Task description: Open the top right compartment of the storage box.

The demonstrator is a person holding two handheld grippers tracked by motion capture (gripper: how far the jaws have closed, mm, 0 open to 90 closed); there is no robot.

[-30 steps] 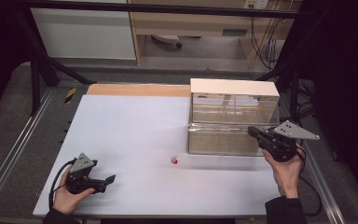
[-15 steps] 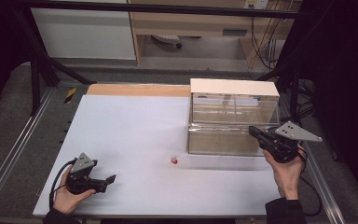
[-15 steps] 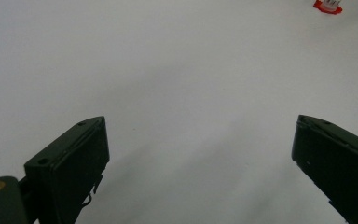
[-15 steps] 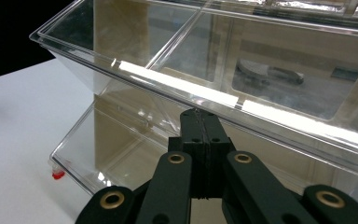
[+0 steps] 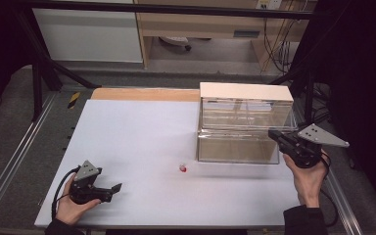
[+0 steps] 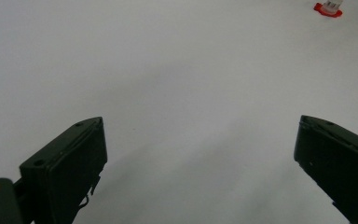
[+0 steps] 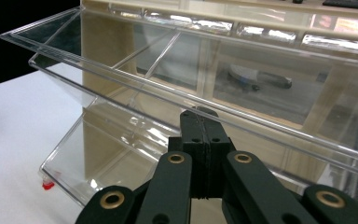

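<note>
Presently the right gripper [image 7: 200,123], jaws together, sits at the front rim of the tilt-out clear bin [image 5: 240,142] at the desk's [image 5: 137,142] right. The left gripper [image 5: 108,190] rests with jaws apart. Judged step: working that bin; next, a steady push or pull on its rim.

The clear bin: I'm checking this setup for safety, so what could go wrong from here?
The right gripper, shut, sits at the tilted clear bin's front rim; a push might slide the bin or slip off the slick plastic. The small red piece lies loose near the bin and could get knocked away.
</note>
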